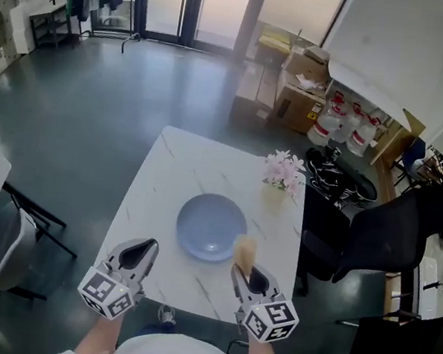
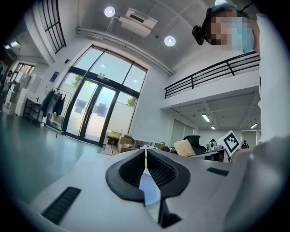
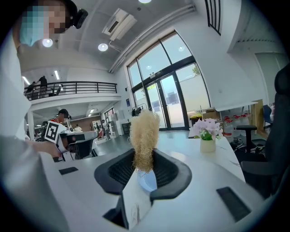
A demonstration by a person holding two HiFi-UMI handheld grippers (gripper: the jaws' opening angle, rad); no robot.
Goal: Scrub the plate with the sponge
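We've got the tan fibrous loofah sponge [image 3: 144,136] up by the round pale-blue plate [image 1: 211,226]!
Nearest us, our left gripper [image 1: 146,248] shows black ribbed fingers [image 2: 131,170] pressed together on nothing; our right gripper [image 1: 240,272] pinches the sponge's base, tuft upright, showing over the plate's near right rim, contact unclear. The plate lies on the near half of the white marble-patterned table [image 1: 175,165], and beyond it stands a small vase of pink flowers [image 1: 282,173].
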